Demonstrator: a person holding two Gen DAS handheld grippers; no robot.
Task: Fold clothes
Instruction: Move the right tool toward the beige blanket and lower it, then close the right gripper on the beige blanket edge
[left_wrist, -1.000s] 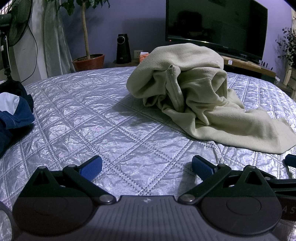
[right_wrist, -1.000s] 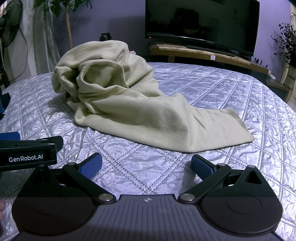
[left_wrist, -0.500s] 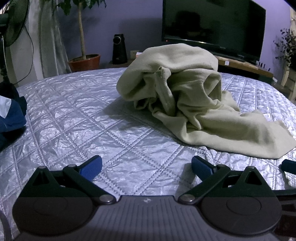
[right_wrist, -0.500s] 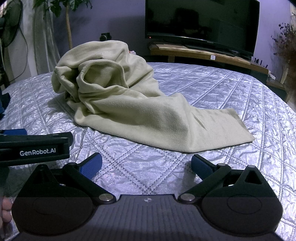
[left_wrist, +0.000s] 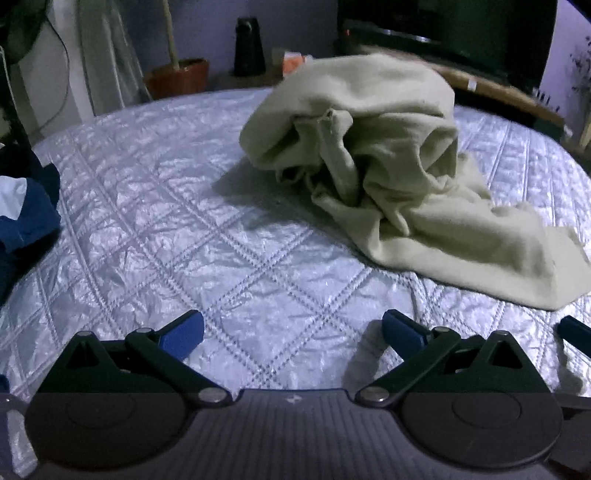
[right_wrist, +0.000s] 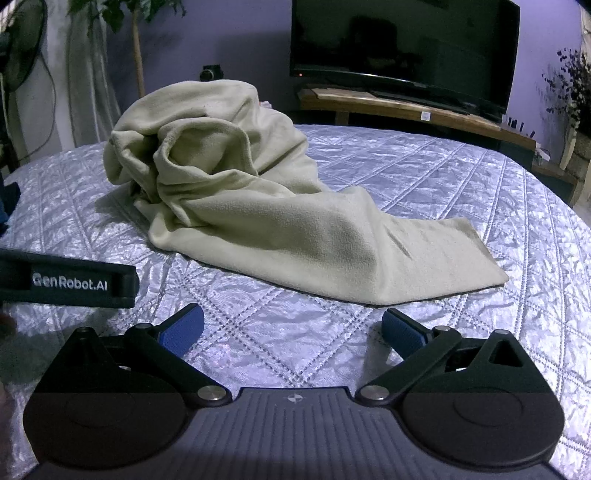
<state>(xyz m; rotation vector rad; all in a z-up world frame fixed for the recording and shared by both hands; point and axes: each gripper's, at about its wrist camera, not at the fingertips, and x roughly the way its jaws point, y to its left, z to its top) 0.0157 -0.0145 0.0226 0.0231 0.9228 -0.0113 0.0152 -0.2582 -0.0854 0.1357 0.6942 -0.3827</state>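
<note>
Right wrist: crumpled beige garment (right_wrist: 258, 206).

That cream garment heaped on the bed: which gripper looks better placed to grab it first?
Probably the right gripper. The garment's flat free end lies just ahead of its open fingers. The left gripper, also open, faces mostly bare quilt, with the garment off to its right.

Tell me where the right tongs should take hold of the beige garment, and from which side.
Best guess: the flat corner of the beige garment nearest the right tongs. It lies as a thin single flap on the quilt, away from the bunched heap, so open jaws could slide in low from the near side.
</note>
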